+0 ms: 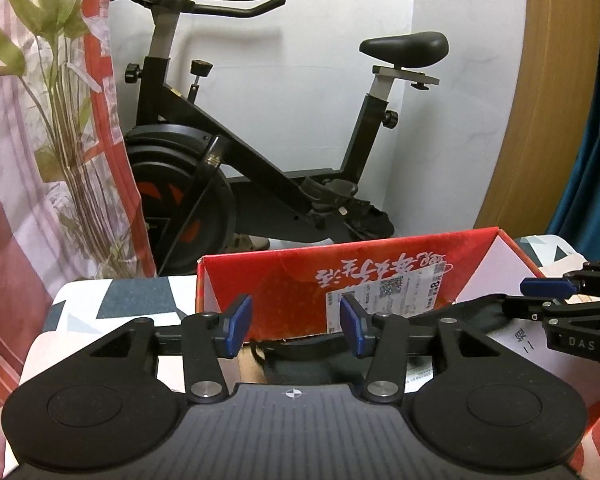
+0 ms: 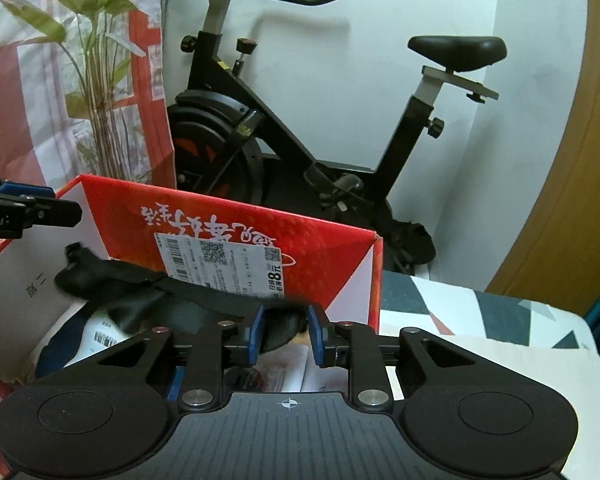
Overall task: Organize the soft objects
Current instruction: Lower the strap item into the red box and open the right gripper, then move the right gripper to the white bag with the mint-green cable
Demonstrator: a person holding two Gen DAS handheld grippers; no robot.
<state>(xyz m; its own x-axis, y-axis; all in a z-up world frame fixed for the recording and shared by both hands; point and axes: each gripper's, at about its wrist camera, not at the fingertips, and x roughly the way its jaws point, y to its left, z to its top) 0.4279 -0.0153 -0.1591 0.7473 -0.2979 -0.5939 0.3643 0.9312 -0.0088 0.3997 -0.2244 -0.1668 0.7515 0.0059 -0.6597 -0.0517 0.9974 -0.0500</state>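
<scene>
We had both tongs over the red box (image 1: 268,280), which sat on the patterned cloth (image 1: 140,300), w/ an exercise bike (image 1: 260,140) behind.

Left to right: the left gripper (image 1: 296,324) stood released, blue pads apart w/ nothing pressed between them; below & beyond the gap we saw part of the dark garment (image 1: 300,364) lying in the box. Farther right, the right gripper (image 2: 286,332) had its pads only narrowly apart. A fold of the same dark garment (image 2: 140,300) sat between them, but we couldn't tell for sure whether the pads pressed it – it looked let go or nearly so.

We judged the step to be dropping the garment into the box. To do it well, we thought:
- open the right jaws fully before lifting, so the cloth doesn't snag & get dragged back out;
- lift both straight up, clear of the box walls;
- check that no edge hung over the rim, esp. the bit draped toward the left wall near the white label (image 2: 220,260).
</scene>
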